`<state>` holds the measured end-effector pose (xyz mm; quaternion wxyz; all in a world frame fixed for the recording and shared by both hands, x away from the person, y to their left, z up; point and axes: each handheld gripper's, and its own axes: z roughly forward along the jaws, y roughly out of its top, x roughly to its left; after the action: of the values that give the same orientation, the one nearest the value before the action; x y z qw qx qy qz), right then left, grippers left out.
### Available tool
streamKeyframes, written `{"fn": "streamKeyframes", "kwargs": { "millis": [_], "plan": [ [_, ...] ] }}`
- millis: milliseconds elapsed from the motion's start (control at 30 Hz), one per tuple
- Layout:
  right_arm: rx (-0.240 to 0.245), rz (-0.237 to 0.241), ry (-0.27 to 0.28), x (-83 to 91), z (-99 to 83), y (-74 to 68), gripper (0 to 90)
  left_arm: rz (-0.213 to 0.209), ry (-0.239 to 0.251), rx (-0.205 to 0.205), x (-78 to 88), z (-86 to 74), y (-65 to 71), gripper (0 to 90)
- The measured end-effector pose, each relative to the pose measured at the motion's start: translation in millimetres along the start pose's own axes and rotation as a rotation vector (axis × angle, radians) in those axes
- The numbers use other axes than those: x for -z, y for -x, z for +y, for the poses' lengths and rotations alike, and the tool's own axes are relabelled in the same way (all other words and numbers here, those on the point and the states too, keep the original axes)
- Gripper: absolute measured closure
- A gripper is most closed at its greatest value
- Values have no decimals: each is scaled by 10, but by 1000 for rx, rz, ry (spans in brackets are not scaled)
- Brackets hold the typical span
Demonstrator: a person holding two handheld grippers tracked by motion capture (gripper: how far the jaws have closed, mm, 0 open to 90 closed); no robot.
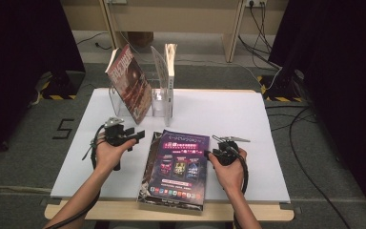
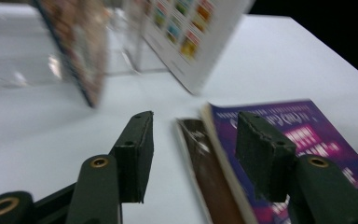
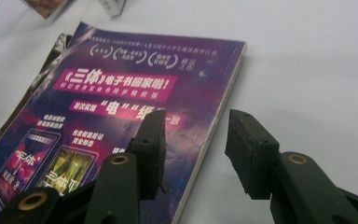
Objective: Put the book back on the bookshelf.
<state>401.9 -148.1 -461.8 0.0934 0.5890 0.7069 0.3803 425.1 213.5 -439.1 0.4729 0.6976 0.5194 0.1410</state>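
Observation:
A purple magazine (image 1: 178, 164) lies on top of a darker one (image 1: 147, 167) at the front middle of the white table (image 1: 228, 109). My left gripper (image 1: 134, 134) is open at the stack's left edge. In the left gripper view (image 2: 194, 119) one jaw hangs over the bare table and the other over the purple cover (image 2: 307, 126), with the dark magazine (image 2: 205, 163) between them. My right gripper (image 1: 208, 155) is open at the right edge. In the right gripper view (image 3: 196, 116) that edge of the purple magazine (image 3: 135, 79) runs between the jaws, and the pads press on nothing.
A clear acrylic rack (image 1: 158, 102) stands at the back of the table. It holds a leaning red-brown magazine (image 1: 129, 81) and an upright white book (image 1: 170, 76). Bare white surface lies to the right of the stack. Cables trail on the floor at the right.

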Motion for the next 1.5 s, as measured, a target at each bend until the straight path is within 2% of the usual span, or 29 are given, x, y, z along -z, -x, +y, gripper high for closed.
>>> {"fn": "streamKeyframes", "kwargs": {
  "millis": [100, 200, 333, 467, 700, 900, 1067, 1267, 1400, 1500],
  "plan": [
    [-18, 2, -36, -44, 2, -4, 568, -27, -40, -10, -99, -85, 85, 463],
    [-23, 1, -62, -80, -1, 7, 565, -62, -95, 5, -214, -188, 159, 459],
    [-35, 12, -89, -118, -4, 0, 563, -83, -155, 9, -344, -292, 224, 455],
    [-31, 20, -108, -164, -7, -7, 560, -94, -191, 16, -432, -347, 265, 449],
    [-33, 24, -122, -204, -6, -3, 553, -97, -210, 18, -495, -376, 313, 448],
    [-62, 30, -129, -218, 13, -1, 550, -108, -216, 30, -522, -380, 344, 451],
    [-63, 29, -127, -221, 10, 0, 550, -86, -214, 32, -527, -381, 370, 458],
    [-63, 20, -122, -219, 2, -11, 548, -73, -188, 105, -487, -358, 368, 537],
    [-65, 15, -118, -222, -4, -22, 544, -131, -149, 178, -400, -287, 370, 577],
    [-67, 14, -117, -222, -4, -27, 543, -195, -157, 230, -381, -281, 406, 605]
  ]
}}
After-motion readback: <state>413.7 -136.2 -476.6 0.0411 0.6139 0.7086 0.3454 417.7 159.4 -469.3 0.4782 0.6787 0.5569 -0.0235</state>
